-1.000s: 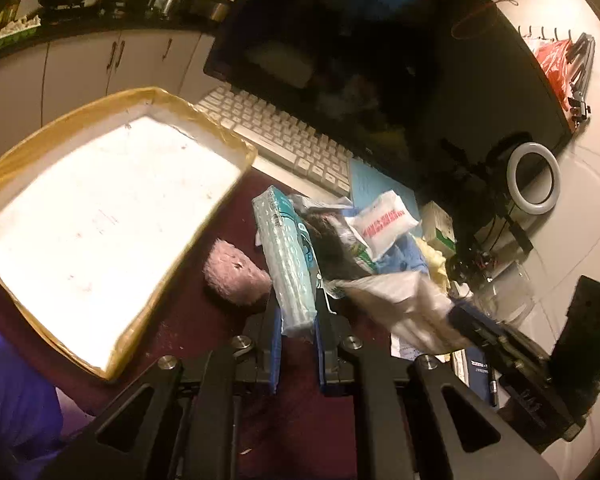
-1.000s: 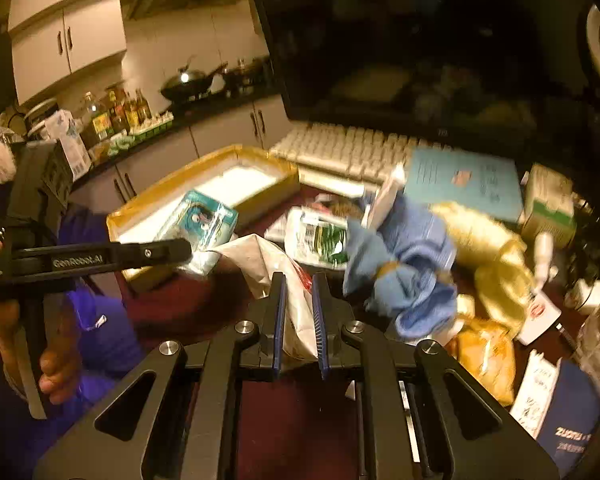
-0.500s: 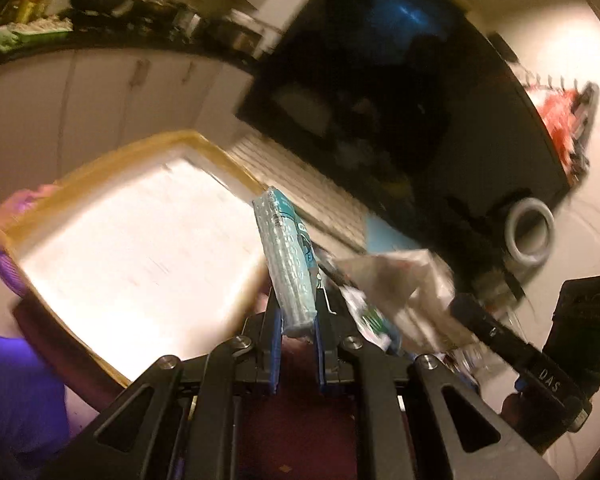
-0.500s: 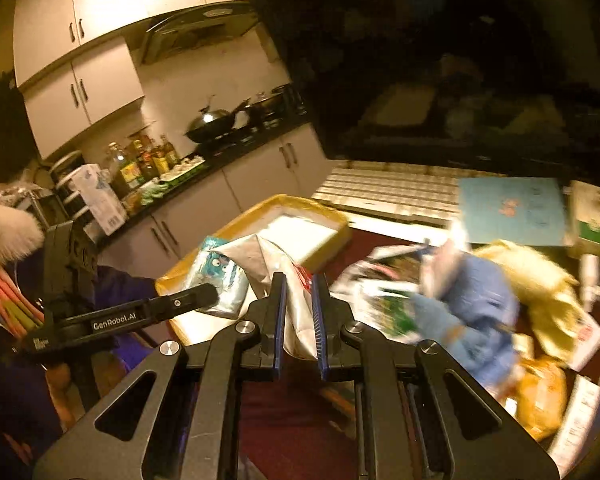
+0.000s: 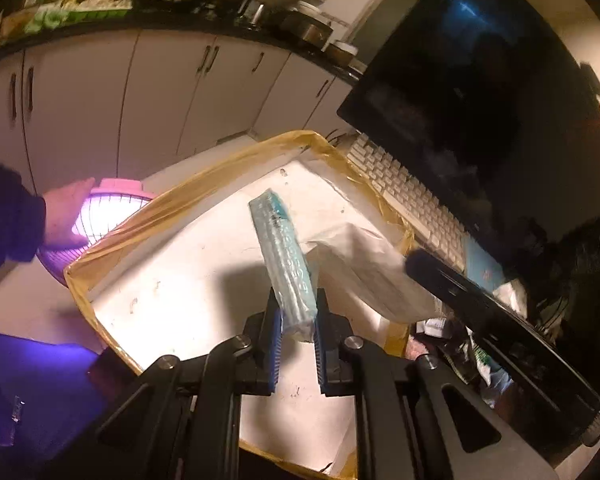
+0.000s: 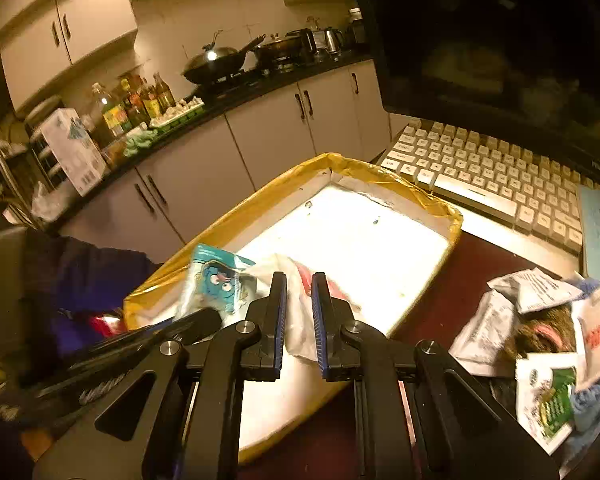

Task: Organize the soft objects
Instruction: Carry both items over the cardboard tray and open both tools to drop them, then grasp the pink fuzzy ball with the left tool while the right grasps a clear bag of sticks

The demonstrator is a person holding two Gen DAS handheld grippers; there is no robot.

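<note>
My left gripper (image 5: 297,312) is shut on a teal tissue pack (image 5: 286,264), which stands on edge above the white tray with a yellow-taped rim (image 5: 180,196). To its right a crumpled white bag (image 5: 372,276) hangs over the same tray. In the right wrist view my right gripper (image 6: 299,292) is shut on that white bag with red print (image 6: 296,320), above the near half of the tray (image 6: 440,208). The tissue pack (image 6: 216,284) shows just left of it, its cartoon face towards me. The tray's floor is bare.
A pile of packets and cloths (image 6: 532,320) lies on the dark red table right of the tray. A keyboard (image 6: 492,168) and a black monitor (image 5: 480,100) stand behind. A person's hand (image 5: 60,216) holds a pink wire basket (image 5: 112,212) at the tray's left.
Both grippers have swung left from the pile to above the tray, each carrying its item. A hand with a pink basket has come into view beside the tray.
</note>
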